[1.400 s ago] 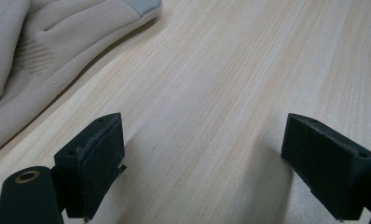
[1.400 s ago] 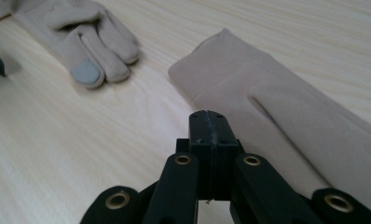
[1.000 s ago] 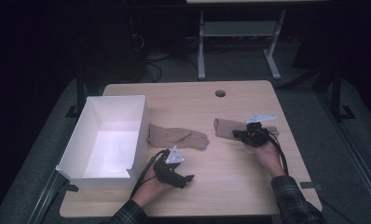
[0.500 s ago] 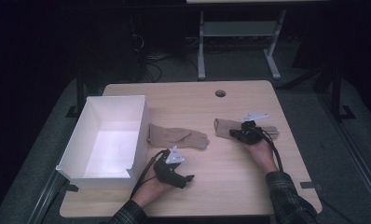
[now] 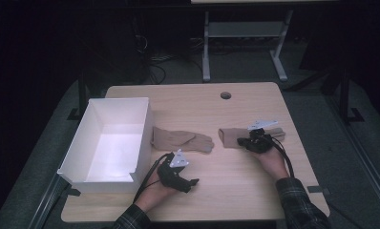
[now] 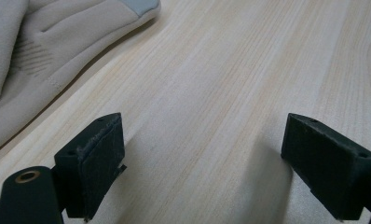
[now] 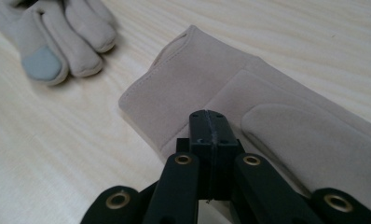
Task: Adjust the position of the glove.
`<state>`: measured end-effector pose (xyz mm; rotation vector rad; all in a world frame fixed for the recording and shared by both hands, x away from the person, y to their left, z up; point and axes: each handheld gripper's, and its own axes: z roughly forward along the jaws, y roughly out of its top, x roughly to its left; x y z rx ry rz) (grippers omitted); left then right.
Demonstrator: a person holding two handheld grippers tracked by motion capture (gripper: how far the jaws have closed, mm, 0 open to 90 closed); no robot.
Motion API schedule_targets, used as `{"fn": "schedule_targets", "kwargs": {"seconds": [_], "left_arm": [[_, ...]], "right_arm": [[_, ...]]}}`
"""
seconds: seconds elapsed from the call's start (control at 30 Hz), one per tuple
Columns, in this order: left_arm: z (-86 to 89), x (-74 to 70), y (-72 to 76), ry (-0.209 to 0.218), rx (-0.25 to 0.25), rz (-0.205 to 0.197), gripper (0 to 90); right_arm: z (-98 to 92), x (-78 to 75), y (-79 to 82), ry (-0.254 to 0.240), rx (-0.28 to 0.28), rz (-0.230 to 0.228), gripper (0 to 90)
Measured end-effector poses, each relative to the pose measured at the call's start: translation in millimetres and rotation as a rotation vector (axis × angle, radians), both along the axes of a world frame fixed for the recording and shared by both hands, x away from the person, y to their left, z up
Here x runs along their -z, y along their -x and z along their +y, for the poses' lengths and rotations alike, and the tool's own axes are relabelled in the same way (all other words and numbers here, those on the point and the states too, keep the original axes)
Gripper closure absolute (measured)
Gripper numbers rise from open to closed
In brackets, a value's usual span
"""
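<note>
Two beige gloves lie side by side mid-table. The left glove [image 5: 181,140] points its grey-tipped fingers right. The right glove [image 5: 231,135] lies with its cuff toward the left one. My right gripper [image 5: 243,142] is over the right glove. In the right gripper view its jaws [image 7: 209,116] are shut together, tips down on the glove [image 7: 211,84] just behind the cuff, with no fabric seen between them. The other glove's fingers [image 7: 67,32] show at the upper left. My left gripper [image 5: 193,182] rests open on bare wood below the left glove, whose edge [image 6: 44,42] shows beyond the gripper [image 6: 202,158].
A white open box [image 5: 78,148] stands at the table's left edge, close to my left hand. The wooden table [image 5: 236,191] has a round cable hole [image 5: 225,95] near its far edge. Beyond the table are a dark floor, cables and a metal stand.
My right gripper has slid a little to the left along the right glove, toward its cuff. The left gripper has stayed where it was.
</note>
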<state>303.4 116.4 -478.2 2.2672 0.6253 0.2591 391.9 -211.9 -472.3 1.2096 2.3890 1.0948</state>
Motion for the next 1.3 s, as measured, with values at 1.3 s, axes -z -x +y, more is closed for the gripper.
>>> {"fn": "schedule_targets", "kwargs": {"seconds": [1.3], "left_arm": [[0.0, 0.1, 1.6, 0.001, 0.007, -0.003, 12.4]], "right_arm": [[-59.3, -8.9, 91.5, 0.046, -0.068, 0.079, 90.0]]}}
